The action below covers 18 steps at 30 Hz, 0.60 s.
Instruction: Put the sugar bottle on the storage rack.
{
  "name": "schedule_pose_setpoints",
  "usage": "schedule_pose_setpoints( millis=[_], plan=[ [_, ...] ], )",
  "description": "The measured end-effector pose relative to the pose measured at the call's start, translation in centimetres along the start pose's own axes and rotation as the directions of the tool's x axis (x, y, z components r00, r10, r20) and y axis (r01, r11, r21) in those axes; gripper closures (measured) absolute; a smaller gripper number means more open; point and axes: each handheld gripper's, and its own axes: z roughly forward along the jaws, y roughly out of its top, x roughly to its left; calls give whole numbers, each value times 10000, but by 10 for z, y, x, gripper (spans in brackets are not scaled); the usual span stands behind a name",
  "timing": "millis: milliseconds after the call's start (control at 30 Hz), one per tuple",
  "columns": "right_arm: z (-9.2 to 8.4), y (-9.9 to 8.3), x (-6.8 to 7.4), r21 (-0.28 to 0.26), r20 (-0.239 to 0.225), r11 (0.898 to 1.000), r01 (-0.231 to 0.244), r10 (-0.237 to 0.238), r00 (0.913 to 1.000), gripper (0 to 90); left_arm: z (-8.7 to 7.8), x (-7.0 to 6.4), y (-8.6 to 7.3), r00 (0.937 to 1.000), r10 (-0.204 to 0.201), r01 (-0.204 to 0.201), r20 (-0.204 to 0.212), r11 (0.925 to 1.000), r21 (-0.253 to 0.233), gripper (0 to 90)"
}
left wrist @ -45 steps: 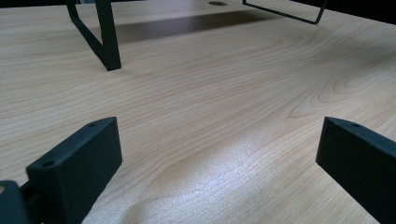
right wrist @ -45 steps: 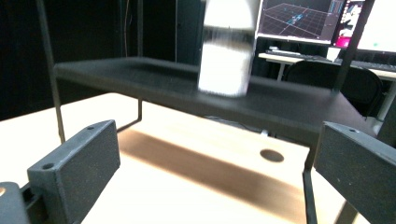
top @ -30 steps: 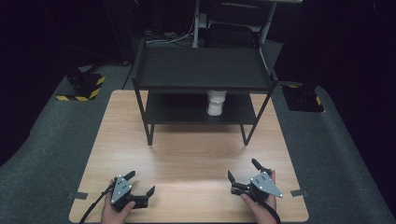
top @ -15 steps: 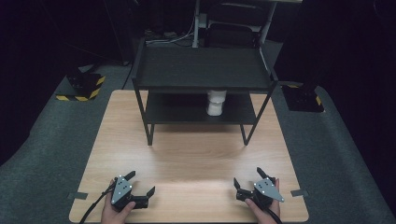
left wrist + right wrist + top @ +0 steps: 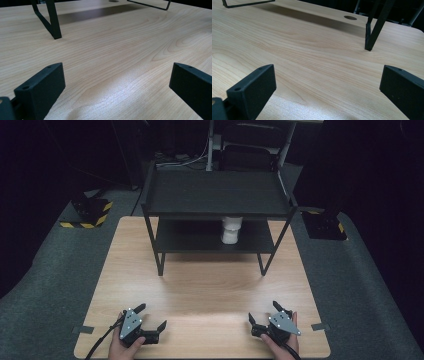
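Observation:
My left gripper (image 5: 150, 316) rests open near the front left of the wooden table (image 5: 210, 290), held by a hand, with nothing between its jaws. My right gripper (image 5: 264, 312) rests open near the front right, also empty. A black two-level rack (image 5: 217, 192) stands at the back of the table. A white cup-like container (image 5: 231, 230) sits on its lower shelf. In the left gripper view, the gripper (image 5: 117, 82) faces bare wood and a rack leg (image 5: 53, 22). In the right gripper view, the gripper (image 5: 327, 82) faces another rack leg (image 5: 374, 32).
Yellow-and-black striped blocks lie on the floor to the left (image 5: 87, 215) and right (image 5: 325, 227) of the table. Grey tape marks sit at the table's side edges (image 5: 82, 330) (image 5: 320, 326). A round hole (image 5: 350, 17) pierces the tabletop. Bare wood lies between the grippers and the rack.
My right gripper has drawn back a little toward the table's front edge and to the right. The left gripper has stayed put.

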Motion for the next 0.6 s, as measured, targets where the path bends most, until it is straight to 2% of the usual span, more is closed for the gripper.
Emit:
schedule_pose_setpoints(
  millis=[600],
  plan=[
    [1, -1, -4, -86, -67, 9994, -341, 340, 9994, 1, 0, -4, 3, 9998, 188, -188, 15, 9996, 224, 5]
  ],
)
